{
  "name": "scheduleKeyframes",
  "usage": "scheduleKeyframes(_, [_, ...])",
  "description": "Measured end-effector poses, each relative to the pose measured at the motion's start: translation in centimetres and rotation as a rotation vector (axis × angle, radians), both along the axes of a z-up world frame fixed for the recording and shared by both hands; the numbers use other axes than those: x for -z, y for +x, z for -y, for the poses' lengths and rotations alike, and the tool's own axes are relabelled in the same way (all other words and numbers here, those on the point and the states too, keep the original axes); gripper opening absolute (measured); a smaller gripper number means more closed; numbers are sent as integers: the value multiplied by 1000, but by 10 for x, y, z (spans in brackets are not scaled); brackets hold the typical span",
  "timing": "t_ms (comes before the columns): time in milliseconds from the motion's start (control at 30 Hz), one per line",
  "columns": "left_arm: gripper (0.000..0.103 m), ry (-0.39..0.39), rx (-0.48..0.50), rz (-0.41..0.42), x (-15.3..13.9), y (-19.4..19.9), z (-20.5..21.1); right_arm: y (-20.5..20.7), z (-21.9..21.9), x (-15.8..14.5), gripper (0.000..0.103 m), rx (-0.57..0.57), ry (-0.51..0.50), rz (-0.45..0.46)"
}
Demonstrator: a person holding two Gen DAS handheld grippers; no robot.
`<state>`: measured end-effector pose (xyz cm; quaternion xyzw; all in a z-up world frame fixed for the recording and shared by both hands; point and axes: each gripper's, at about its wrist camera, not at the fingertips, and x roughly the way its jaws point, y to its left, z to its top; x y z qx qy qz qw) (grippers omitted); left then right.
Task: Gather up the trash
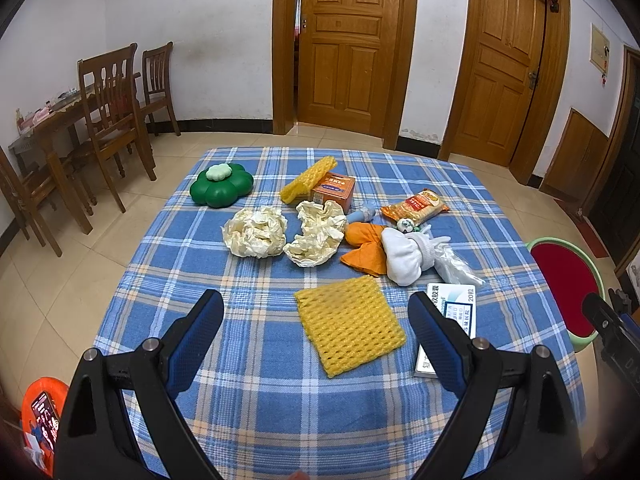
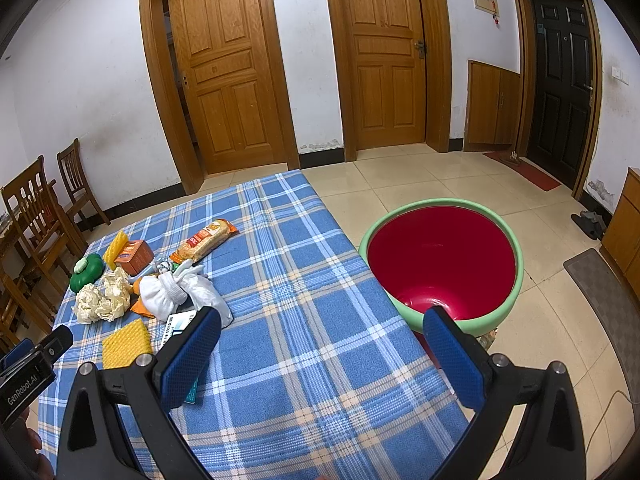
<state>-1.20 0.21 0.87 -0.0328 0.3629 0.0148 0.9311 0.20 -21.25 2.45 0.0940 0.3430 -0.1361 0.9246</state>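
- Left claw (image 1: 316,322): spread wide, nothing between the pads, hovering over the near part of the counter (image 1: 256,400) with the plaid cloth.
- Right claw (image 2: 322,344): also spread and empty, straddling the counter's right edge; bin (image 2: 516,248), red inside with a green rim, just ahead-right of it, on the floor beside the counter, looks empty.
- Nearest trash: yellow foam net (image 1: 349,322) lying flat directly ahead, between the left claw's pads.
- Medicine box (image 1: 452,312) touching or just under the left claw's right pad; cannot tell which.
- Further ahead: two crumpled paper wads (image 1: 256,236), orange wrapper (image 1: 366,248), white sock bundle (image 1: 404,256), snack packet (image 1: 414,207), orange carton (image 1: 334,192), second foam net (image 1: 306,180).
- Green flower-shaped thing (image 1: 221,190) far ahead-left; probably not trash.
- Likely step: take the flat net first.
- Net is thin and soft, so drop low, press pads against the cloth, pinch one edge rather than the middle.
- Avoid bunching the cloth or dragging the medicine box along.
- Then carry rightward to the bin, release above the red opening.
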Motion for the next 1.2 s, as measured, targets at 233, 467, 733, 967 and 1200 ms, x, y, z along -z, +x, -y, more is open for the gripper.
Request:
scheduleKeyframes(233, [93,0,0,1,0,0,0,0,0,0,103,0,0,-1])
scheduleKeyframes(467, [93,1,0,0,0,0,-1,1,0,1,103,0,0,-4])
scheduleKeyframes(733, [93,2,-6,-2,4,1,-8,2,0,2,103,0,4,-5])
scheduleKeyframes(967, [93,15,-14,-11,6,11,-17,2,-2,6,103,-36,28,12])
scheduleKeyframes(1200, [93,20,-24,-32,7,35,-35,27,-8,10,103,-109,56,13])
